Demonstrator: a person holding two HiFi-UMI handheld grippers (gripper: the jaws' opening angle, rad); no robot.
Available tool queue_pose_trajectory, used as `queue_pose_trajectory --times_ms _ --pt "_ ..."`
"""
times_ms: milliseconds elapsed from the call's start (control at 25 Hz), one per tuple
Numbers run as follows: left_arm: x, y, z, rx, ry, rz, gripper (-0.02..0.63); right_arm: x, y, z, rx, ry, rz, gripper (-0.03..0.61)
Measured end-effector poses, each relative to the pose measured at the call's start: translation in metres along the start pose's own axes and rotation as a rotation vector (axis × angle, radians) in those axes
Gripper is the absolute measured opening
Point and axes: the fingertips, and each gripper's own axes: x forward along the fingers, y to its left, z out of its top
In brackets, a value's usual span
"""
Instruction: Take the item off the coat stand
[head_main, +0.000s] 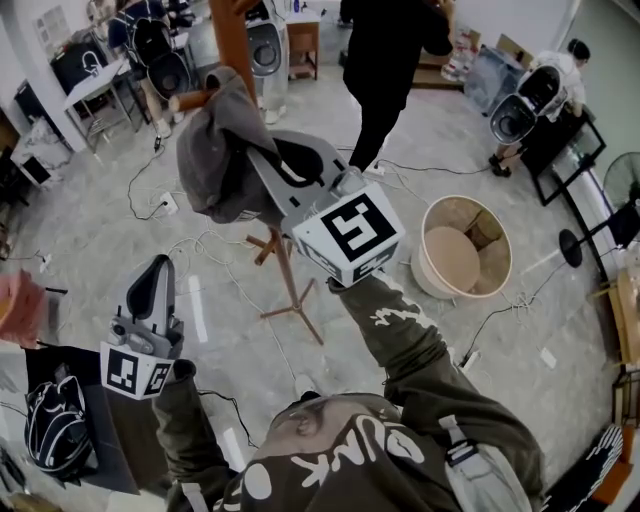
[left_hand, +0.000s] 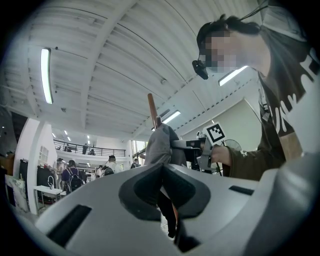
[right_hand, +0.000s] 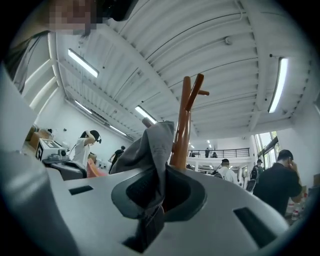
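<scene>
Here, the right tongs (right_hand: 157, 187) are pinching a fold of the soft grey cloth garment (head_main: 215, 150), which is hanging on the brown wooden coat stand (right_hand: 182, 125); the left tongs (left_hand: 162, 185) are sitting pressed together, empty, nearer left.

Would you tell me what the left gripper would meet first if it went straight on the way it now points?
Most likely the grey garment on the coat stand: it sits dead ahead of the left gripper, whose jaws are shut, though depth is unclear.
</scene>
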Motion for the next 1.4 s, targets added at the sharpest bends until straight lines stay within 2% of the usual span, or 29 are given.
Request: queue_pose_trajectory --times_ms 280,440,600,920,1120,1400 --pt "-0.006 -0.005 0.003 0.006 -0.005 0.009 0.005 -0.010 0.018 0.053 -0.039 -0.114 0.048 0.031" --pt "-0.004 -0.017 0.012 0.017 0.000 0.018 0.005 -0.023 0.032 0.069 -0.044 -0.142 0.113 0.031" --pt "-0.011 -0.039 0.027 0.033 0.004 0.031 0.005 -0.045 0.048 0.065 -0.021 -0.129 0.168 0.031" --pt "-0.021 -0.108 0.051 0.063 0.028 0.071 0.005 -0.100 0.060 0.048 0.114 -0.118 0.273 0.031" --pt "-0.039 -0.150 0.060 0.066 0.060 0.106 0.005 -0.105 0.070 0.061 0.061 -0.132 0.345 0.029" --pt "-0.066 -0.158 0.072 0.064 0.061 0.156 0.005 -0.079 0.093 0.086 0.050 -0.178 0.396 0.029"
